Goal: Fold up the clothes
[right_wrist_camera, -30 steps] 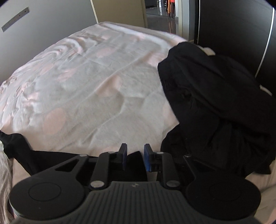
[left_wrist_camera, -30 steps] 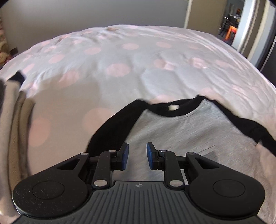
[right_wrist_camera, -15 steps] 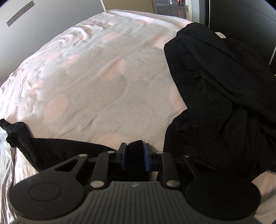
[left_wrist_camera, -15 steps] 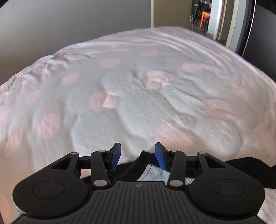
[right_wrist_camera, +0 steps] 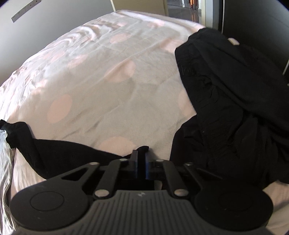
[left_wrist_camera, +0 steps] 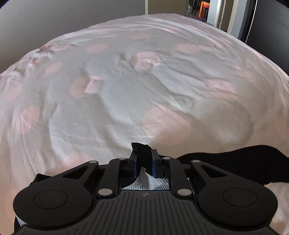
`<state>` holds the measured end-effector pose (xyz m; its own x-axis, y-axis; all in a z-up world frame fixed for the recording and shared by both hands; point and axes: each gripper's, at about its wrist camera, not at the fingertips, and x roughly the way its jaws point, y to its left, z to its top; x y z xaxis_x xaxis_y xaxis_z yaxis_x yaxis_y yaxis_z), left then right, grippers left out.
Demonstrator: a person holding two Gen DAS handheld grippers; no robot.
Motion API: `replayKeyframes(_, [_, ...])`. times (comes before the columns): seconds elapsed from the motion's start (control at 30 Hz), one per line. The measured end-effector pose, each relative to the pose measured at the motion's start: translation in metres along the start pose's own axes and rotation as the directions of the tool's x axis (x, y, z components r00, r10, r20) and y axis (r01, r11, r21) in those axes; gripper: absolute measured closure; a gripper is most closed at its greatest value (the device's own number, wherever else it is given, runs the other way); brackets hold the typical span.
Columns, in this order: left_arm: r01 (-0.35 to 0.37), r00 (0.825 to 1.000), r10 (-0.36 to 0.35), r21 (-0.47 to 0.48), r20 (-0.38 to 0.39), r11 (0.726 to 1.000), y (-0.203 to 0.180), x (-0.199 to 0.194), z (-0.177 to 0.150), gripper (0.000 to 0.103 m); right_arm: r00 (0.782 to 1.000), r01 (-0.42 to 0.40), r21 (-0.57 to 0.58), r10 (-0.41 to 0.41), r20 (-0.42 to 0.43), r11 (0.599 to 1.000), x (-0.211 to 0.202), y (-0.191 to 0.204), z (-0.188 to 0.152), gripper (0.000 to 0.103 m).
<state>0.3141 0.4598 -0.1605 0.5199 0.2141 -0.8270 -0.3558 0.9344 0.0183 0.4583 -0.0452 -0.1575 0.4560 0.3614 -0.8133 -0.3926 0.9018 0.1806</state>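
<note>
A grey shirt [left_wrist_camera: 144, 181] with black sleeves lies on the bed at its near edge. In the left wrist view my left gripper [left_wrist_camera: 144, 153] is closing, its blue pads pinching a raised fold of the shirt's black fabric [left_wrist_camera: 141, 146]. A black sleeve [left_wrist_camera: 234, 162] runs off to the right. In the right wrist view my right gripper [right_wrist_camera: 141, 153] is closing too. Its pads are almost together on a tuft of the black sleeve [right_wrist_camera: 63, 153], which stretches away to the left. Most of the shirt's body is hidden under the grippers.
The bed [left_wrist_camera: 126, 90] is covered by a white sheet with pink dots [right_wrist_camera: 108, 81]. A heap of black clothes [right_wrist_camera: 234, 99] lies on its right side, close to my right gripper. A grey wall stands behind, with a doorway [left_wrist_camera: 207, 7] and a dark wardrobe [left_wrist_camera: 271, 27] at the right.
My left gripper slid across to the shirt's black edge, opened wider, then closed on a fold of it. My right gripper stayed in place and closed on the black sleeve.
</note>
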Motion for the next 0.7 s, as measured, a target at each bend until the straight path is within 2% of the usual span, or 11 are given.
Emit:
replayKeyframes(0.13, [-0.012, 0.998, 0.015, -0.040, 0.067, 0.999, 0.009, -0.022, 0.013, 0.093, 0.996, 0.027, 0.026, -0.029, 0.083, 0.999, -0.026, -0.004, 0.011, 0.097])
replayKeyframes(0.3, [-0.023, 0.994, 0.031, -0.079, 0.108, 0.997, 0.018, -0.031, 0.024, 0.093, 0.978, 0.071, 0.089, -0.087, 0.192, 0.994, -0.050, -0.019, 0.031, 0.097])
replayKeyframes(0.43, [-0.030, 0.992, 0.039, -0.076, 0.121, 0.997, 0.012, -0.022, 0.026, 0.094, 0.963, 0.117, 0.128, -0.144, 0.229, 0.985, -0.045, -0.028, 0.043, 0.098])
replayKeyframes(0.7, [-0.087, 0.988, 0.096, -0.078, 0.118, 0.993, 0.005, 0.012, 0.026, 0.094, 0.961, 0.151, 0.123, -0.175, 0.214, 0.981, 0.001, -0.038, 0.060, 0.098])
